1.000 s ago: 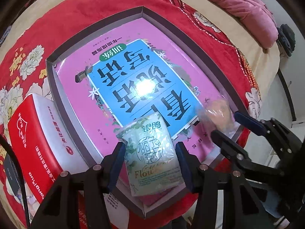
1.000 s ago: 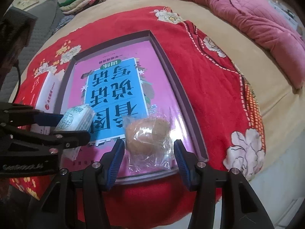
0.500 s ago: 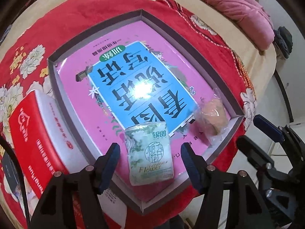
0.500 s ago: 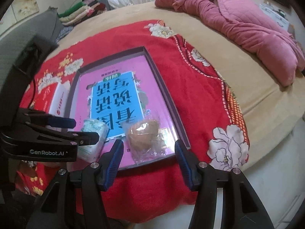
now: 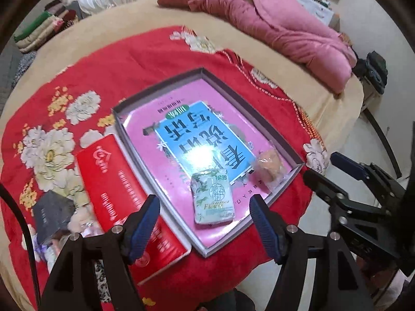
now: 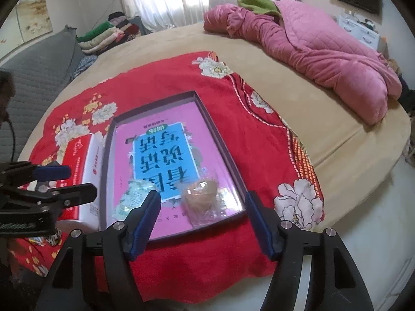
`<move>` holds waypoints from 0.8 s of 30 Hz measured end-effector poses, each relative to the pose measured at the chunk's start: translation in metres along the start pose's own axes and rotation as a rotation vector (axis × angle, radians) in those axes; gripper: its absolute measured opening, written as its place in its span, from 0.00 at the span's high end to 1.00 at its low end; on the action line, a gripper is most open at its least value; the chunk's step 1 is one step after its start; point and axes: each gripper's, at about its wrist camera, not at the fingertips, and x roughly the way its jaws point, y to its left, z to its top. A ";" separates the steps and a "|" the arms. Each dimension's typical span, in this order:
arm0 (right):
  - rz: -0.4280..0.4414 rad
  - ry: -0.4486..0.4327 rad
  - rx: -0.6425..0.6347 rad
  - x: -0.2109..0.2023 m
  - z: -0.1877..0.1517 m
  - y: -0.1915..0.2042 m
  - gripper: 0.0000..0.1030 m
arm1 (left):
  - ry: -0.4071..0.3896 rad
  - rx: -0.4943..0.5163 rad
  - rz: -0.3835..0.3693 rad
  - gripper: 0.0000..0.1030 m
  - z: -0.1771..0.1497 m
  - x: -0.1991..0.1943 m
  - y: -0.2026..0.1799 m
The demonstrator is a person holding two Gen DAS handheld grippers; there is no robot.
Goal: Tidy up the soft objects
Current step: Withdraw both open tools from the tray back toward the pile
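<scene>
My left gripper [image 5: 203, 226] has its jaws opening, nothing between the pads; the green tissue pack [image 5: 212, 197] lies flat just beyond them at 12 o'clock, free of both fingers; my right gripper [image 6: 202, 219] is opening too, pads clear of the wrapped bun [image 6: 202, 198], which sits just ahead at 12 o'clock.

Both soft items lie side by side inside the shallow tray [image 5: 278, 136], at its near end, on the pink book [image 5: 223, 108] that lines the bottom; bun to the right of the tissue pack, apart from it.

My read: this is the release step of placing; both drops look done; next move calls for clearing both tools upward without snagging the bun's loose wrapper, then finding the next soft item; from the left tool, a dark box [image 5: 52, 210] and some crumpled wrapping wait at 9 o'clock, beyond the red carton [image 5: 122, 189] that touches the tray's left wall.

Surface: red floral cloth [image 6: 160, 77] over a tan bed [image 6: 324, 98]; pink quilt [image 6: 324, 49] at 1 o'clock; folded clothes [image 6: 109, 33] at 11; curtained window behind.
</scene>
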 end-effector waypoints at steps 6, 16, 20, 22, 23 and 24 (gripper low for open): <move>0.001 -0.024 -0.003 -0.011 -0.001 0.020 0.29 | -0.060 -0.032 0.011 0.31 -0.018 -0.030 0.015; 0.031 -0.070 -0.041 -0.035 -0.001 0.059 0.29 | -0.116 -0.087 0.082 0.31 -0.051 -0.063 0.048; 0.057 -0.095 -0.056 -0.046 0.001 0.081 0.29 | -0.140 -0.104 0.107 0.31 -0.065 -0.076 0.062; 0.070 -0.105 -0.067 -0.051 0.002 0.090 0.29 | -0.147 -0.115 0.115 0.31 -0.071 -0.083 0.069; 0.078 -0.108 -0.071 -0.053 0.002 0.095 0.29 | -0.152 -0.124 0.116 0.31 -0.073 -0.085 0.073; 0.082 -0.113 -0.081 -0.056 0.003 0.102 0.29 | -0.155 -0.135 0.115 0.31 -0.077 -0.089 0.078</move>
